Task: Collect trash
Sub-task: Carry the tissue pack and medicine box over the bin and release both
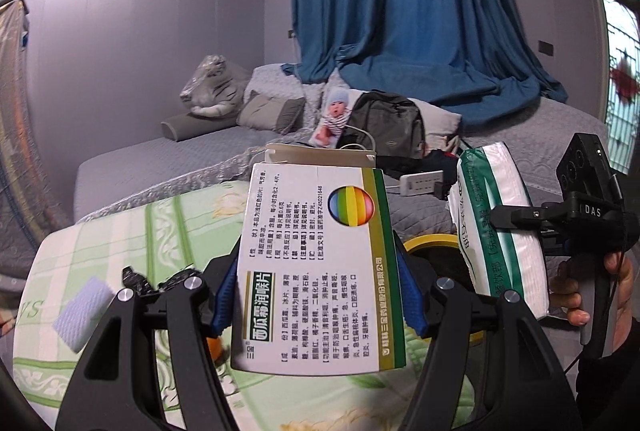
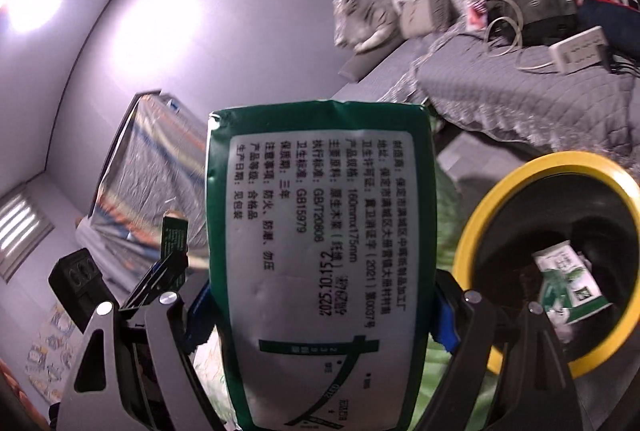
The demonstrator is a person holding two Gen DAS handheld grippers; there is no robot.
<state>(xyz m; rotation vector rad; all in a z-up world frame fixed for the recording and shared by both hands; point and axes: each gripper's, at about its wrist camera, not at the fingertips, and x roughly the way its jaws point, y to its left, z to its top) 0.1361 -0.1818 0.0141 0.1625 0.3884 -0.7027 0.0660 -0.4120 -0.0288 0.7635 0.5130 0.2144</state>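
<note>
My left gripper (image 1: 316,303) is shut on a white and green medicine box (image 1: 316,271), held upright above the green patterned surface (image 1: 120,251). My right gripper (image 2: 320,315) is shut on a green and white tissue pack (image 2: 320,251); the pack also shows in the left wrist view (image 1: 500,227), to the right of the box. A black bin with a yellow rim (image 2: 476,231) stands low right of the tissue pack, with a green and white wrapper (image 2: 568,283) inside. The bin rim (image 1: 432,241) shows behind the box in the left wrist view.
A white sponge-like block (image 1: 82,307) and crumpled black scraps (image 1: 140,281) lie on the green surface at left. Behind is a grey bed (image 1: 160,159) with a black backpack (image 1: 384,123), pillows, a plush tiger (image 1: 212,87), a power strip (image 1: 422,183) and a blue curtain (image 1: 400,11).
</note>
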